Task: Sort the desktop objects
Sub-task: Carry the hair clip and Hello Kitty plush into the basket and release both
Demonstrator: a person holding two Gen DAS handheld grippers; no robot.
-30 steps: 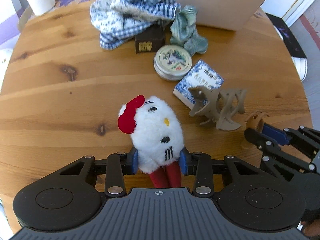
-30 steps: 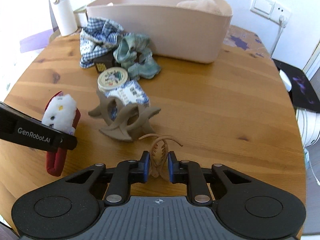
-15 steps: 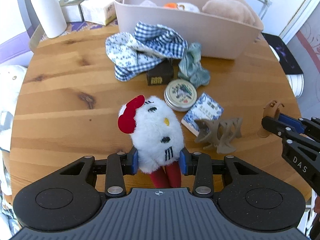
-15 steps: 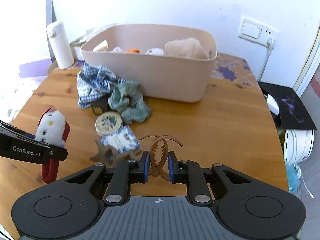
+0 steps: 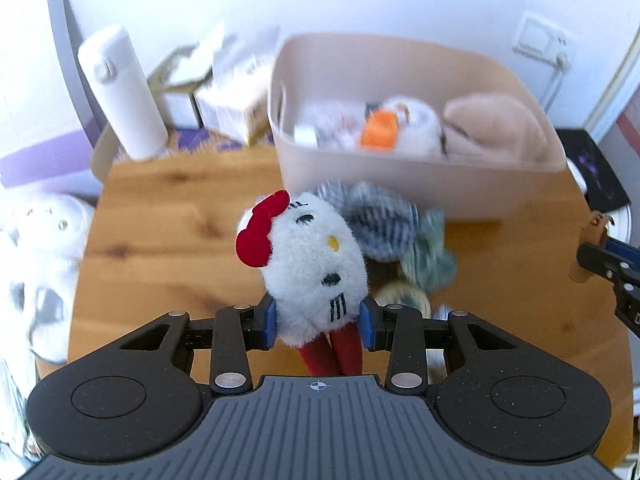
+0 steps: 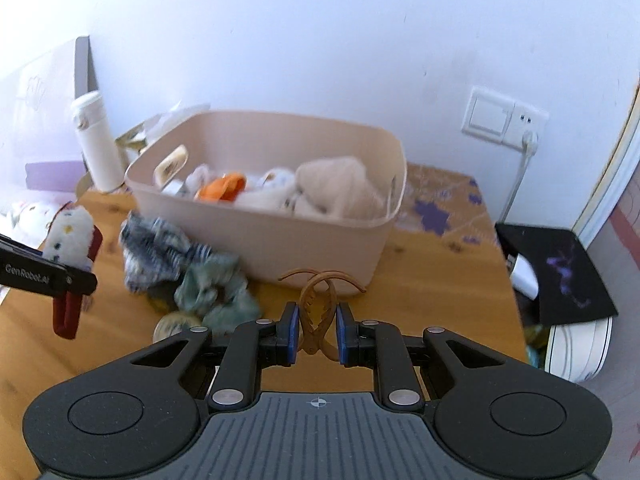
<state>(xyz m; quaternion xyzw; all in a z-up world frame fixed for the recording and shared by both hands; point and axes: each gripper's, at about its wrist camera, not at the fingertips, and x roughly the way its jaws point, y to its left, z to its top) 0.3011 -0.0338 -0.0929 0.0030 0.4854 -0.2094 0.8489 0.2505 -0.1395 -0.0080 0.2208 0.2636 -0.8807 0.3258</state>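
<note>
The table (image 6: 432, 280) is round, of knotted wood; its near edge is cut off behind the gripper bodies in both views. On its far half stands the bin (image 6: 320, 236), a pale pink tub. Inside lie a tan plush (image 6: 340, 188), a white plush with an orange part (image 5: 394, 124) and smaller items too blurred to identify. No writing on the bin is legible.

In front of the bin lies a checked cloth (image 6: 152, 252), touching a green cloth (image 6: 212, 288); both are motion-blurred. A round tin (image 6: 174, 326) lies just beside the green cloth, partly hidden by the right gripper body; its lid print cannot be read. A white flask (image 6: 94, 144) stands at the far left table edge. The boxes (image 5: 228, 96) beside it are blurred, their print unreadable.

The left gripper (image 5: 318, 322) is about a third open, its blue pads pressed into the flanks of the toy (image 5: 312, 264), a white plush with a red bow and red legs. The toy is held above the table, in front of the bin. The right wrist view shows "GenRobot.AI" on this gripper's side.

The right gripper (image 6: 317, 334) is nearly closed, clamping the hair clip (image 6: 318, 308), a brown claw type, above the table short of the bin.
</note>
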